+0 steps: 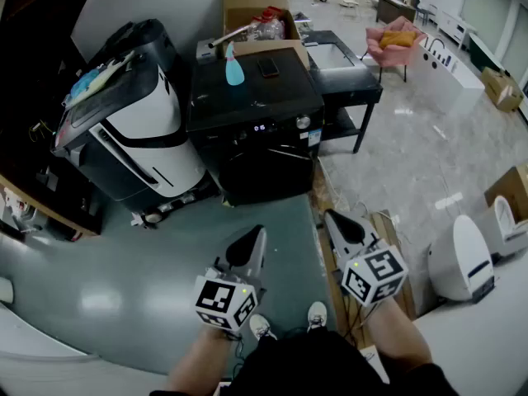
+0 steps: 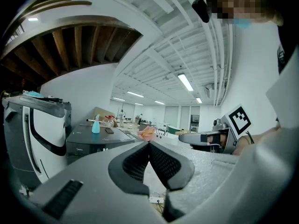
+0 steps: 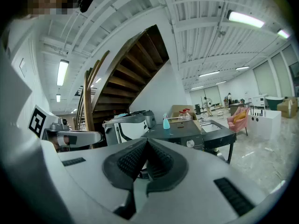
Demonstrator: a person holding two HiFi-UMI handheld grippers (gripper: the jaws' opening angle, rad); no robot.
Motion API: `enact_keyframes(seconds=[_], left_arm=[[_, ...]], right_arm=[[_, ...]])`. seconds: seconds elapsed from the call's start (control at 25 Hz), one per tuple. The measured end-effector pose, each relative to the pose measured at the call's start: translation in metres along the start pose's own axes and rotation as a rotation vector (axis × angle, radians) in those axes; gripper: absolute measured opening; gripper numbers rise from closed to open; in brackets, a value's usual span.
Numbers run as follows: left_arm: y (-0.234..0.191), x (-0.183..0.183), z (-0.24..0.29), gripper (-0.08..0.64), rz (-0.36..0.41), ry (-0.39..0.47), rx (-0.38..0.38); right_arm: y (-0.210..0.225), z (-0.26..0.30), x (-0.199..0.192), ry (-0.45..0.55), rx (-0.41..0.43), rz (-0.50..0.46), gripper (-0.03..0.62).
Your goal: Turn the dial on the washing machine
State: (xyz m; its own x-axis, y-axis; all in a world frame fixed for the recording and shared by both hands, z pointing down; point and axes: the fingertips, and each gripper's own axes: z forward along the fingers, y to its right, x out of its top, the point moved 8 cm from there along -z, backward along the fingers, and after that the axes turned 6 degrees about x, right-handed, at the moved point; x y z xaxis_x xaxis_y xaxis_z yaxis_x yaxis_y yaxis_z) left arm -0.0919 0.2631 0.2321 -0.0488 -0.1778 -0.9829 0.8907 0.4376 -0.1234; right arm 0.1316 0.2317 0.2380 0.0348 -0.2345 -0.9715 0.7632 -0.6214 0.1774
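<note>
Jaws on both grippers pressed together, nothing between. L gripper (image 1: 254, 239) & R gripper (image 1: 332, 219) sit side by side at 6 o'clock in head view, well apart from the washer (image 1: 247, 106) at 12. Dial (image 1: 303, 122) is on washer's front panel, R end, untouched. Spray bottle (image 1: 234, 66) & phone (image 1: 267, 67) on its top. White appliance (image 1: 144, 134) beside it at 10.

No text readable; washing machine (image 1: 247, 159) display too blurred

Open lab-like hall: washing machine (image 1: 256, 106), cardboard box (image 1: 241, 11), strip lights (image 3: 245, 18), wooden staircase (image 3: 135, 73).
</note>
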Motion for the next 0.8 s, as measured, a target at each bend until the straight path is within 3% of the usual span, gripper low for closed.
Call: enact_keyframes(seconds=[0.8], left_arm=[[-0.039,-0.003,-0.013,0.005,-0.01,-0.009,0.006]], right_arm=[[-0.026,0.037,-0.007,0.007,0.037,-0.026,0.002]])
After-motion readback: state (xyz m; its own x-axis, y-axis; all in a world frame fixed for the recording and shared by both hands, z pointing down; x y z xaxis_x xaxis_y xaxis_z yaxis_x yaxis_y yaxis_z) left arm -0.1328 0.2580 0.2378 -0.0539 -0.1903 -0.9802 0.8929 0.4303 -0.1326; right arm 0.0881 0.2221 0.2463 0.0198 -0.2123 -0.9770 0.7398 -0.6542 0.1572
